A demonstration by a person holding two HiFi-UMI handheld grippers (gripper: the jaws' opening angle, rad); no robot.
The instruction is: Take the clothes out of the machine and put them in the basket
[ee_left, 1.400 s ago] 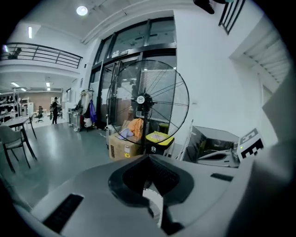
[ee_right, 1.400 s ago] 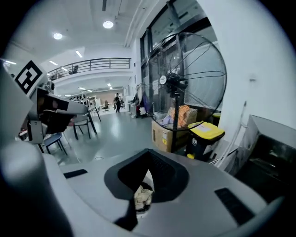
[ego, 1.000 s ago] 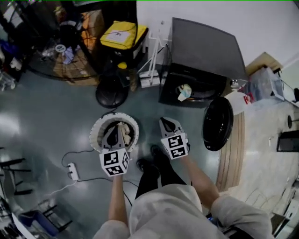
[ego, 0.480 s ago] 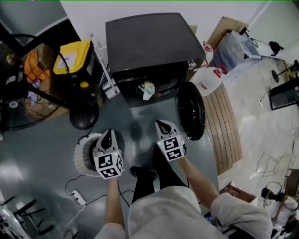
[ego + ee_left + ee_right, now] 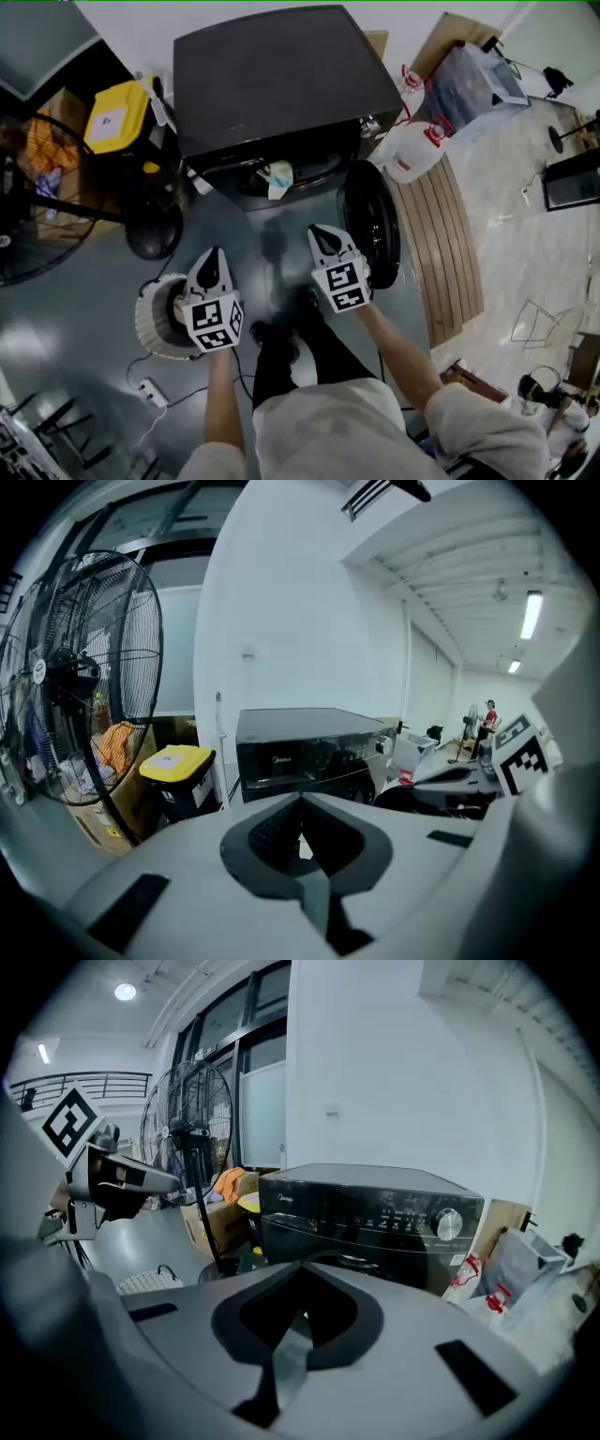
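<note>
Pale garment (image 5: 278, 178) hangs at the black washing machine (image 5: 281, 75) mouth. Left hand-held gripper (image 5: 213, 258) and right hand-held gripper (image 5: 321, 236) pressed together, empty; should spread before reaching.

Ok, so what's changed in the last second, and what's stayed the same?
The left gripper has swung off the basket, and both it and the right gripper now point at the washing machine. Nothing was picked up or let go. Both are shut and empty; the pale cloth still hangs at its opening.

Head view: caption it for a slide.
Shut left gripper and shut right gripper face the open washer, cloth in its mouth.
</note>
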